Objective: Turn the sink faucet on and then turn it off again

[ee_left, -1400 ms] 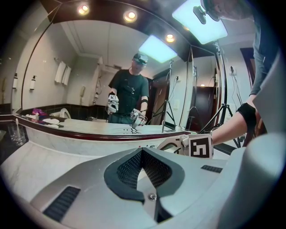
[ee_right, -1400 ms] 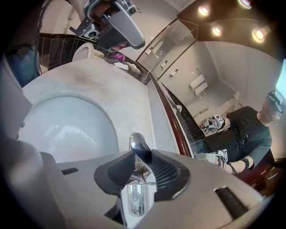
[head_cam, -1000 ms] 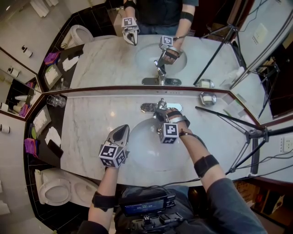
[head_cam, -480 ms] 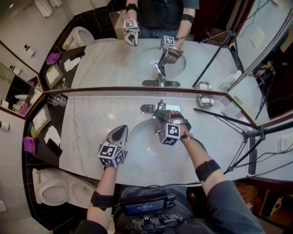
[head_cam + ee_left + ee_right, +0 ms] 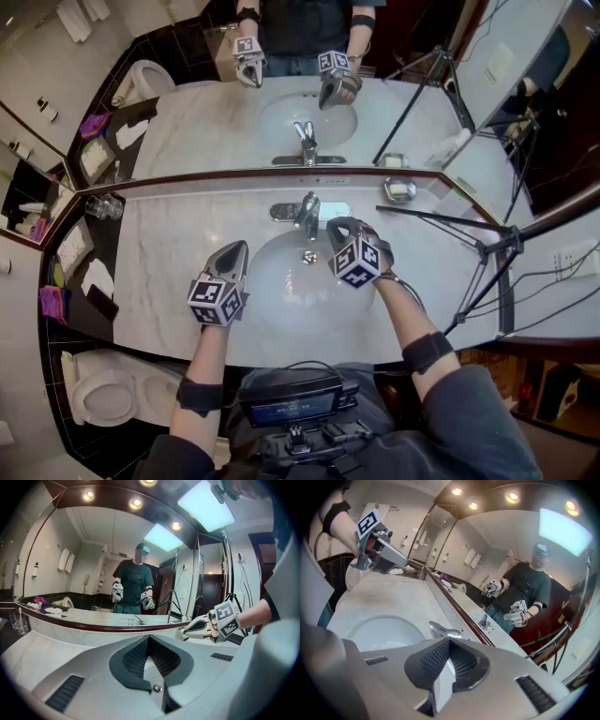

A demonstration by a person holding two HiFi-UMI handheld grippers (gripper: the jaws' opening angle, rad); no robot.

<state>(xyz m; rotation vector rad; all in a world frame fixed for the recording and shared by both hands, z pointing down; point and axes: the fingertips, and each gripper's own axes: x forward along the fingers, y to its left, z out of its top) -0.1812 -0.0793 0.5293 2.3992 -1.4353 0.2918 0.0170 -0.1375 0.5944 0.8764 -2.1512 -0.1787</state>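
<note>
The chrome faucet (image 5: pixel 307 214) stands at the back of the white basin (image 5: pixel 281 291), its lever lying over the spout; I see no water stream. My right gripper (image 5: pixel 336 226) hovers just right of the faucet, clear of it, jaws shut on nothing. In the right gripper view the faucet (image 5: pixel 443 631) shows just beyond the shut right gripper (image 5: pixel 450 641). My left gripper (image 5: pixel 235 247) is held over the counter left of the basin, shut and empty. The left gripper view shows the left gripper (image 5: pixel 148 639) aimed at the mirror, with the right gripper (image 5: pixel 193 627) off to its right.
A marble counter (image 5: pixel 178 244) surrounds the basin, with a mirror (image 5: pixel 187 122) right behind the faucet. A soap dish (image 5: pixel 400 190) sits at the back right, glasses (image 5: pixel 105 206) at the far left. A tripod (image 5: pixel 487 248) leans over the right end. A toilet (image 5: pixel 103 394) stands lower left.
My right gripper has come off the faucet lever, lifted and drawn back to its right, rolled, and its jaws have closed. The left gripper has barely moved.
</note>
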